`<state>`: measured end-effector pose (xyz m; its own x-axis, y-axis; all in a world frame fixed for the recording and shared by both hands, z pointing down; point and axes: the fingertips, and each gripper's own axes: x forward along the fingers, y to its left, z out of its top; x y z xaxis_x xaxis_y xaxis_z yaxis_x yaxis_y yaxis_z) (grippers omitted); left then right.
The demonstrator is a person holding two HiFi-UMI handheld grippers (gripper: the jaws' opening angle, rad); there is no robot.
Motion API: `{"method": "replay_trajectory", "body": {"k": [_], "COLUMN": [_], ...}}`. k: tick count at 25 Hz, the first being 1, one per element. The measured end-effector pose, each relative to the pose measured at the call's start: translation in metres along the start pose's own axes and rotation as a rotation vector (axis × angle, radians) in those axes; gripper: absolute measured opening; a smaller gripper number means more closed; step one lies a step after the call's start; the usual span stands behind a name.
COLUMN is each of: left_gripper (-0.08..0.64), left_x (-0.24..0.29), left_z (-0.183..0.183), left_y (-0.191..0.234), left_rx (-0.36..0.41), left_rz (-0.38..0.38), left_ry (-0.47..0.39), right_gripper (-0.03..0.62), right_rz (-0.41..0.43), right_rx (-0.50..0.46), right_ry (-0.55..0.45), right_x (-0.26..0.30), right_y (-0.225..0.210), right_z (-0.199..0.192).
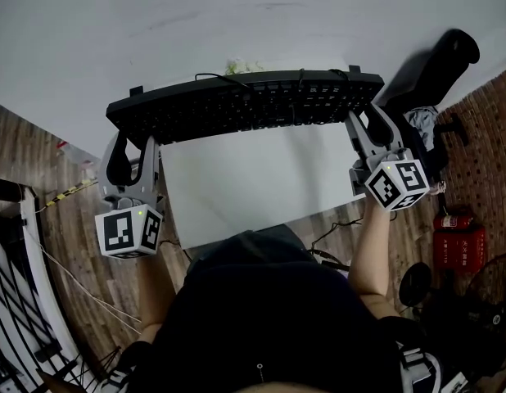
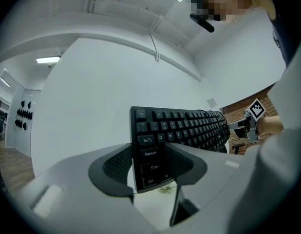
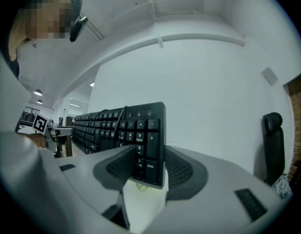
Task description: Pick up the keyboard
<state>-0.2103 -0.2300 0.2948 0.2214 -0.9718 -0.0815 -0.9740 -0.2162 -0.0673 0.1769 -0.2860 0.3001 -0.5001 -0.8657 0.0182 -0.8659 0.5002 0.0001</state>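
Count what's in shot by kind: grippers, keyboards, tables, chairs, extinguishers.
grippers: 2, the left gripper and the right gripper, each clamped on one end of the keyboard
keyboard: 1, black
table: 1, white
office chair: 1, black
fire extinguisher: 1, red
Total: 6

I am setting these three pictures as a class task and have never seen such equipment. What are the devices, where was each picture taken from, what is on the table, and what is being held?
There is no robot here: a person holds a grey two-jaw gripper in each hand. The top-down picture comes from a camera on the person's head. It shows the left gripper at its left and the right gripper at its right. The other two pictures come from cameras riding on the grippers, each looking along its own jaws. Each gripper is clamped on one end of a long black computer keyboard, which seems raised above the white rectangular table. A small pale-green thing beyond the keyboard is too small to identify.
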Motion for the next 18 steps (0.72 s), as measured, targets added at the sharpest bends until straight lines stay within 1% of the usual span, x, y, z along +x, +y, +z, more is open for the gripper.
{"method": "replay_trajectory", "body": {"k": [4, 8, 12, 18], "left_gripper": [0.218, 0.216, 0.216, 0.216], "left_x": [0.0017, 0.0031, 0.0025, -0.0003], "left_z": [-0.001, -0.0059, -0.0072, -0.0018], "left_y": [0.0017, -0.0004, -0.0024, -0.0053], "left_rx": [-0.003, -0.011, -0.018, -0.003], "left_rz": [-0.004, -0.007, -0.006, 0.015], "left_ry": [0.006, 0.017, 0.007, 0.023], "right_gripper": [0.19, 0.19, 0.189, 0.189], "right_rz": [-0.026, -0.042, -0.036, -0.018], "right_rx": [-0.009, -0.013, -0.011, 0.005], "right_ry": [0.023, 0.023, 0.014, 0.029], "right_x": [-0.0014, -0.0032, -0.0024, -0.0005], "right_y": [0.0014, -0.001, -0.0025, -0.0059], "right_z": [-0.0002, -0.0017, -0.0026, -0.0034]}}
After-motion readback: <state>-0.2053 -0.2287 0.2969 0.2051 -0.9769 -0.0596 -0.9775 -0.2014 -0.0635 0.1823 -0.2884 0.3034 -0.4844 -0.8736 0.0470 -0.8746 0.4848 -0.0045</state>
